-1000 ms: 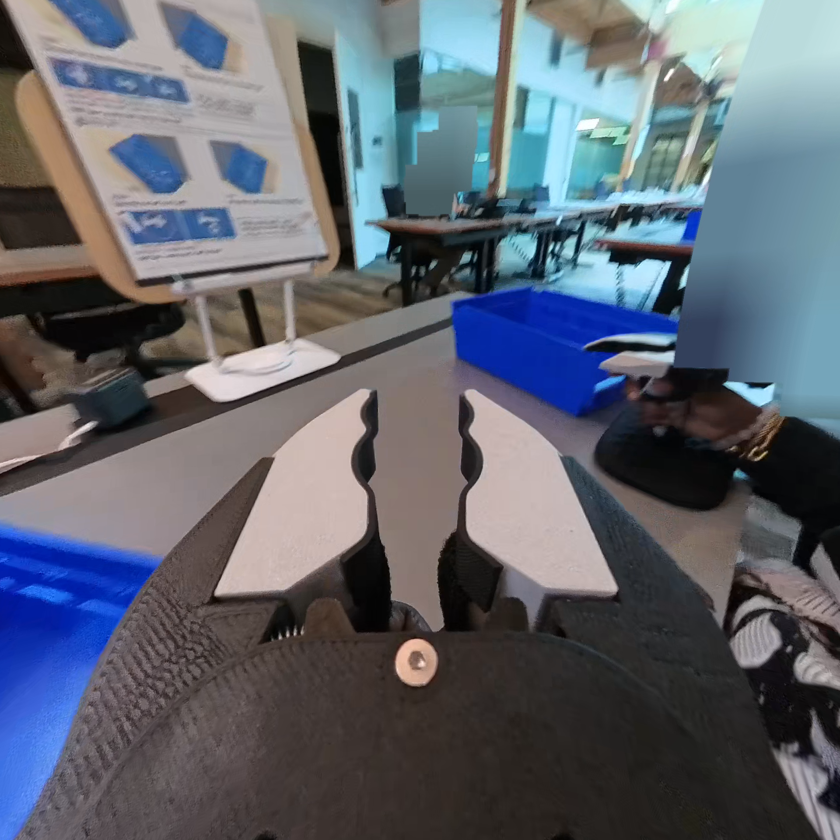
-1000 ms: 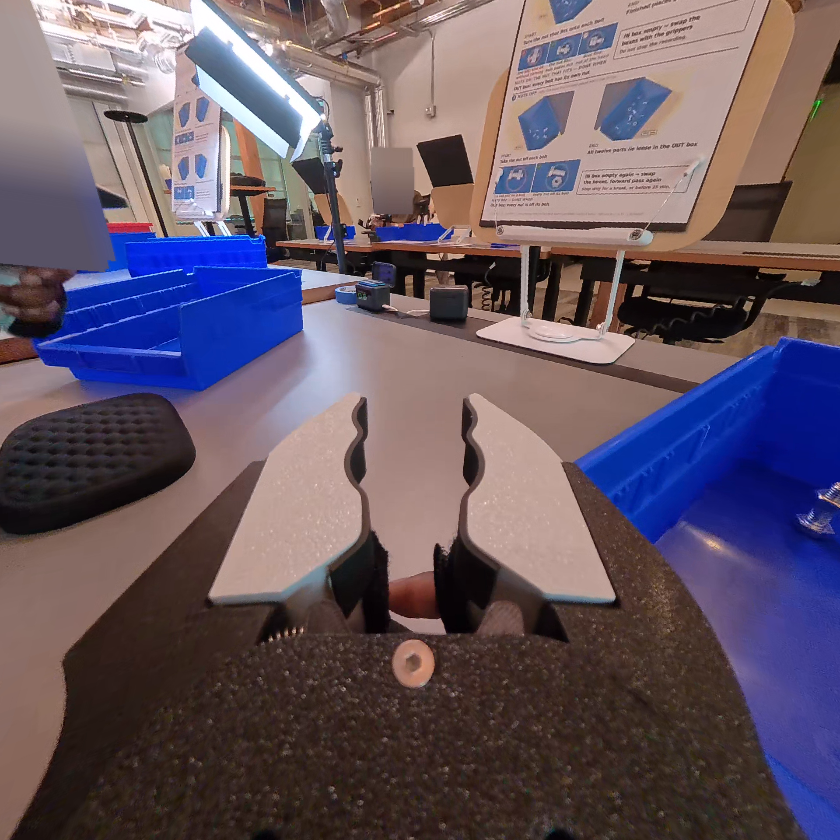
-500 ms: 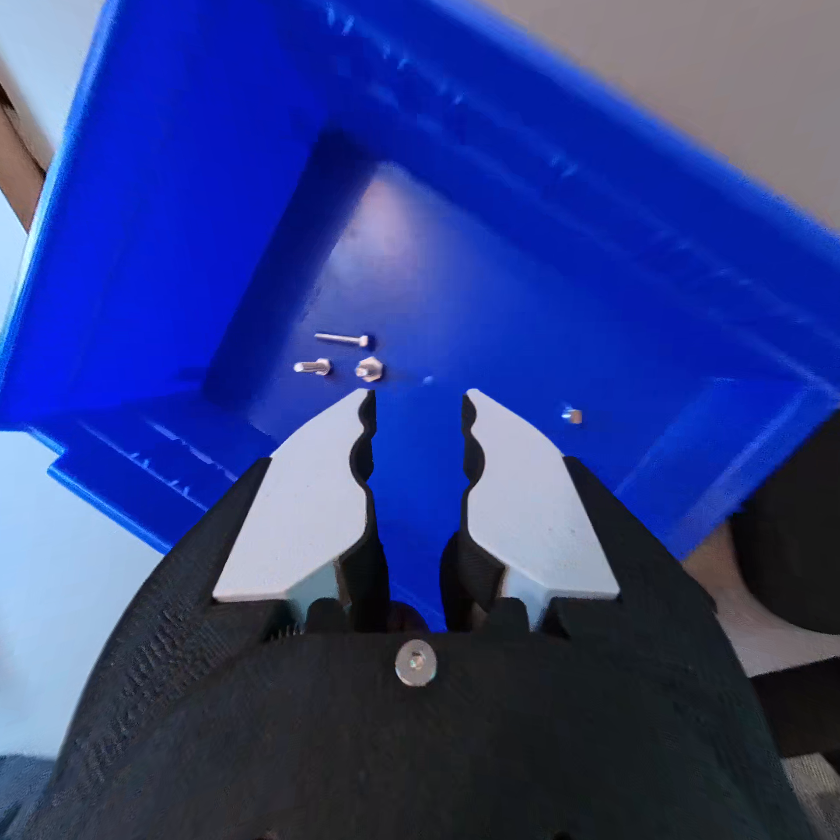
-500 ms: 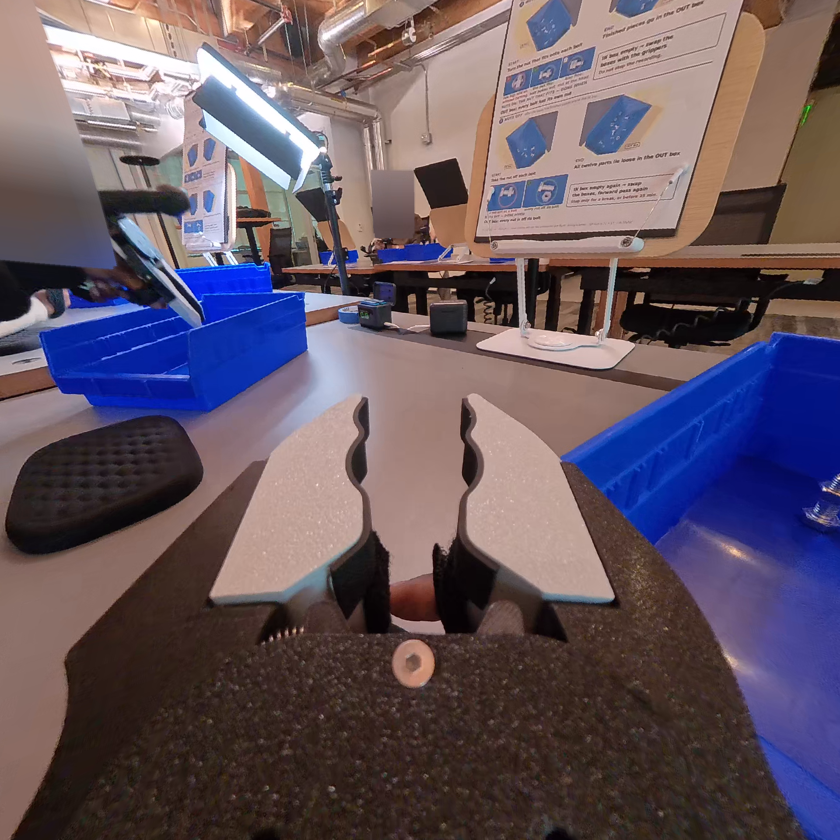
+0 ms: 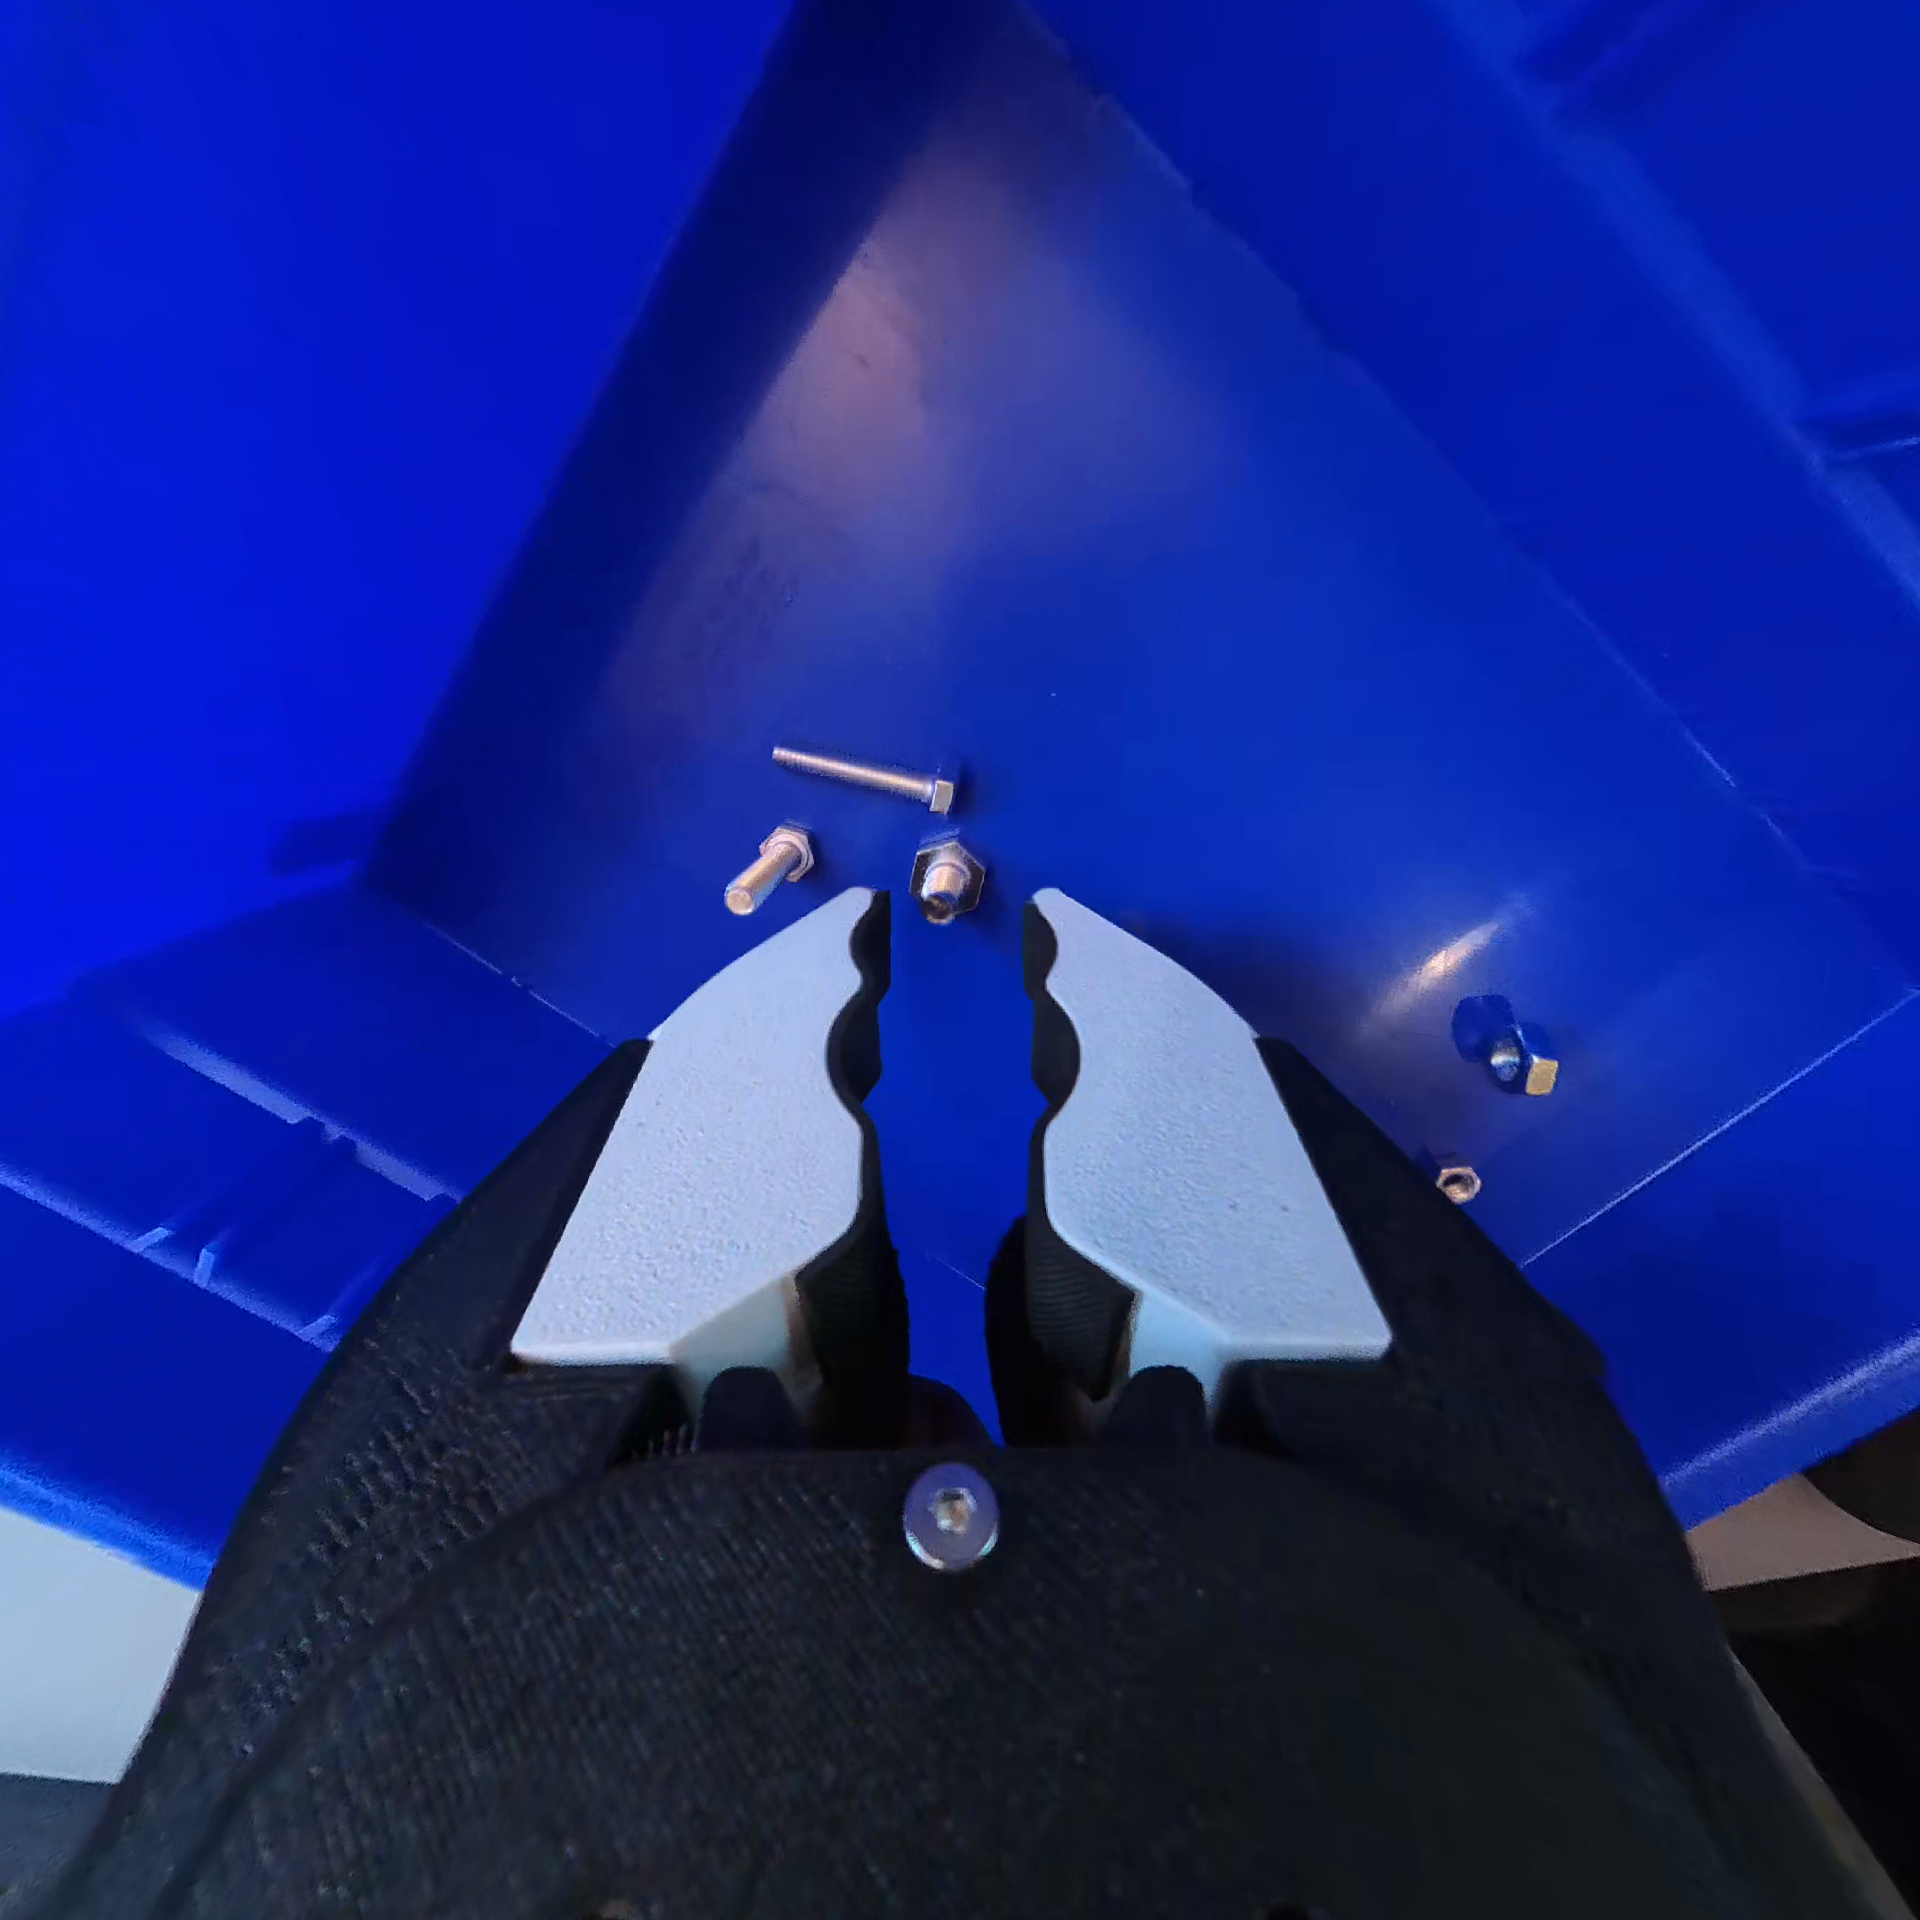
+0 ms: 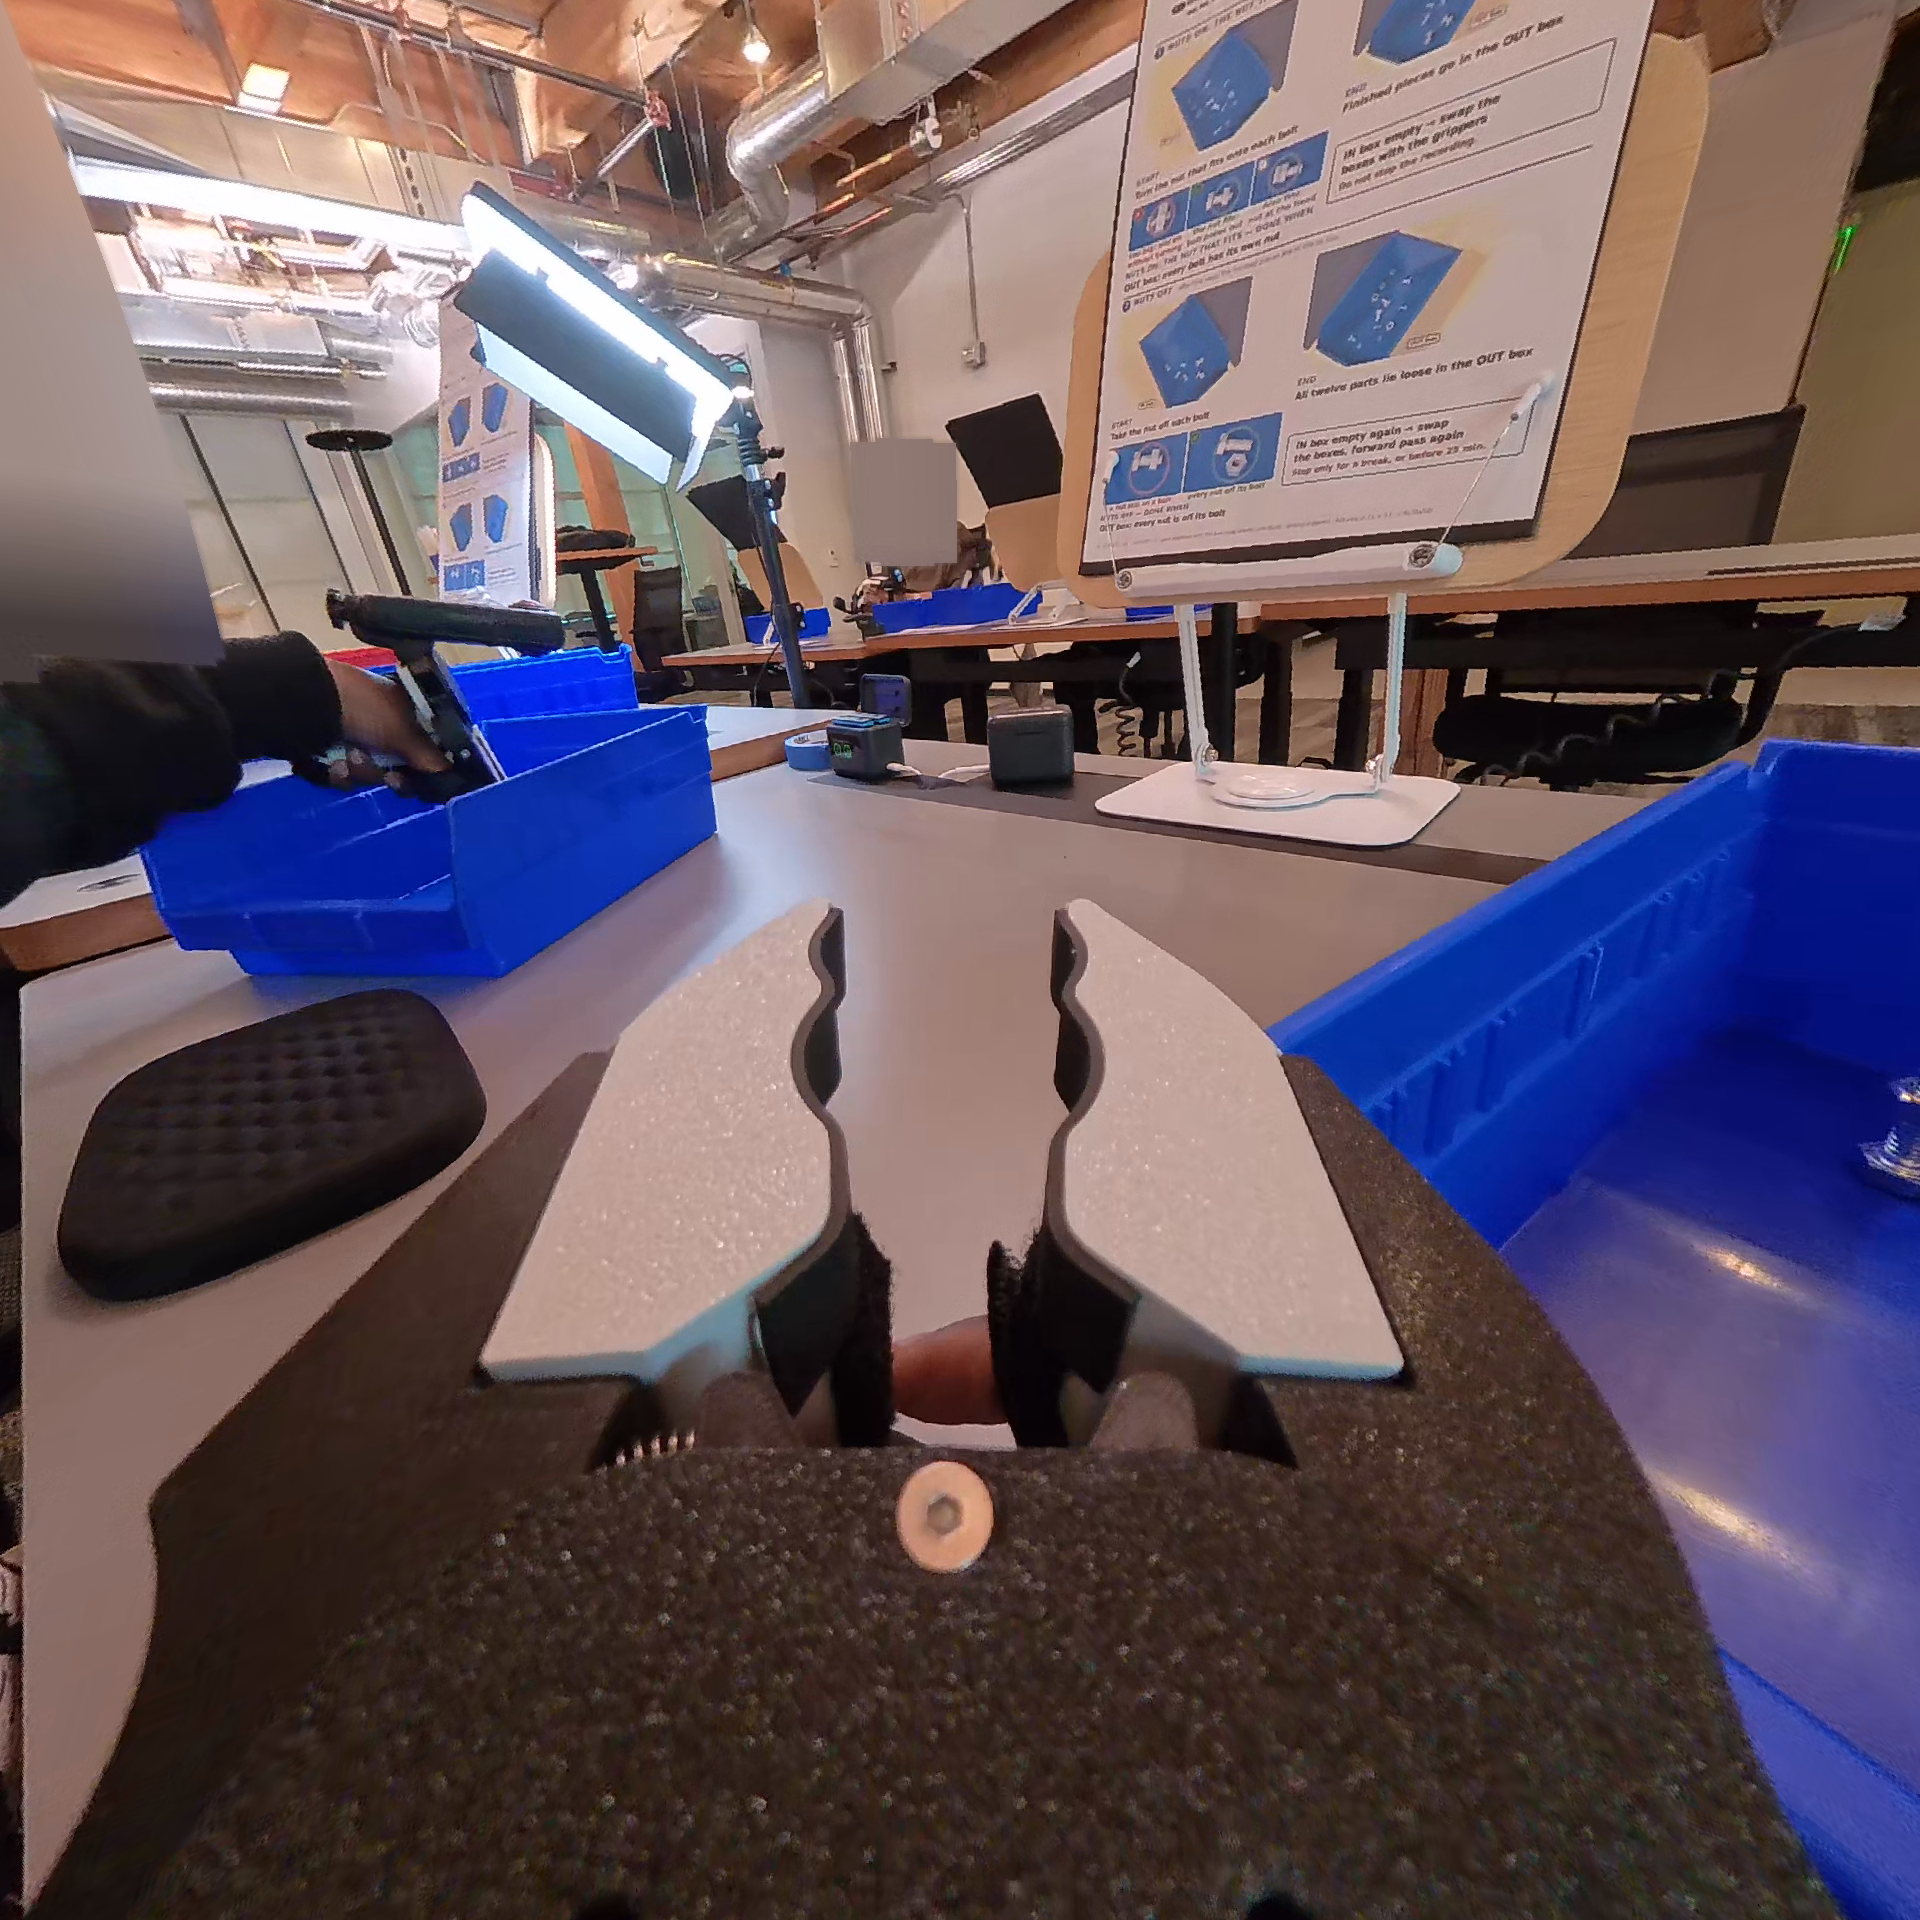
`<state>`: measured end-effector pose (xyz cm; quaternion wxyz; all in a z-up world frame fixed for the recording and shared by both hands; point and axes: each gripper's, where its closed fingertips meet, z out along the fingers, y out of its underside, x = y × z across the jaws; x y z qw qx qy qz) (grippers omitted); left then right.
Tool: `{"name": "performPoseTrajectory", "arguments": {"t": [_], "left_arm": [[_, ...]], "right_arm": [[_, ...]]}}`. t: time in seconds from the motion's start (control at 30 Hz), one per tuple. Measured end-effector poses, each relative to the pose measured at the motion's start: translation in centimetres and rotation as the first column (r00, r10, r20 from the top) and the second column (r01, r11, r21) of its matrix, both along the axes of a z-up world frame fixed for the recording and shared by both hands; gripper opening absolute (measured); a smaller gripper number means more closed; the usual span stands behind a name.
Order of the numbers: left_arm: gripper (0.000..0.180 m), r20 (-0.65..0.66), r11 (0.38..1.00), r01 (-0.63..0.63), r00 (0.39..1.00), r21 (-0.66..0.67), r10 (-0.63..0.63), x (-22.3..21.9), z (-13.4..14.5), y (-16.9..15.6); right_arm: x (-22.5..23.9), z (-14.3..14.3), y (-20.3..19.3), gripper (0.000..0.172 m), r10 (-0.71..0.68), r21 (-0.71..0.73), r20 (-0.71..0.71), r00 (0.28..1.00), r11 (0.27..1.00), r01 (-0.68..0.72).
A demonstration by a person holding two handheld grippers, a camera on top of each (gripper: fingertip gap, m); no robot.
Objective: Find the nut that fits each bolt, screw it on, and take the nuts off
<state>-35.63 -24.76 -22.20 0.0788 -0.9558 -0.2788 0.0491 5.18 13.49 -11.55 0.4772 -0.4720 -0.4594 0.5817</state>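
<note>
Open-plan workshop space with long desks, a bright light panel on a stand and exposed ducts surrounds a grey tabletop [image 6: 935, 862]. On it stand two blue plastic bins, a black dimpled pad [image 6: 270, 1132] and a white stand holding an illustrated instruction sheet [image 6: 1340, 270].

The left gripper [image 5: 956, 904] points down into the blue bin on the left [image 5: 312, 416]. Its pale fingers are parted with nothing between them. Just beyond the fingertips stands a short silver bolt with a hex nut on it [image 5: 943, 883], its end pointing up at the camera. Beside it lies a stubby silver bolt with its own nut [image 5: 769, 868], and just beyond lies a long thin bare bolt [image 5: 868, 774]. Well to the right rest another small bolt [image 5: 1519, 1058] and a loose small nut [image 5: 1458, 1181].

The right gripper [image 6: 945, 920] hovers over bare table, fingers spread and empty, next to the second blue bin [image 6: 1507, 1039], which holds some silver hardware [image 6: 1896, 1153] at the view's edge.

The step in hand looks like picking a bolt and nut pair from the bin. The next move calls for lowering the left fingers around the upright bolt and pinching squarely, since such a small piece could tip or slip away.
</note>
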Motion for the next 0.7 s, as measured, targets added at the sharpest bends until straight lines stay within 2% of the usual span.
{"name": "performPoseTrajectory", "arguments": {"t": [0.1, 0.23, 0.4, 0.57, 0.7], "left_arm": [[0.024, -0.007, 1.000, -0.001, 1.000, -0.026, 0.000, -0.3, -0.4, -0.1], [0.009, -0.014, 0.998, 0.011, 1.000, -0.056, -0.012, -0.6, -0.6, -0.3], [0.008, -0.023, 0.997, 0.076, 0.997, -0.014, -0.076, 0.8, 1.8, 0.8], [0.008, -0.082, 0.950, 0.287, 0.957, 0.121, -0.278, 6.5, 7.7, 5.5], [0.008, -0.140, 0.834, 0.521, 0.853, 0.183, -0.503, 13.8, 10.8, 10.7]], "right_arm": [[-0.1, -0.1, -0.1, 0.038, 0.001, 0.004, 0.005, 1.000, 1.000, -0.001], [0.0, 0.0, -0.1, 0.038, -0.002, 0.009, 0.001, 1.000, 1.000, 0.002], [0.0, -0.1, -0.1, 0.038, -0.001, 0.009, 0.005, 1.000, 1.000, 0.001], [-0.1, -0.2, -0.2, 0.038, 0.001, 0.016, 0.016, 1.000, 1.000, -0.001], [-0.2, -0.3, -0.3, 0.038, -0.001, 0.030, 0.021, 1.000, 1.000, 0.000]]}}
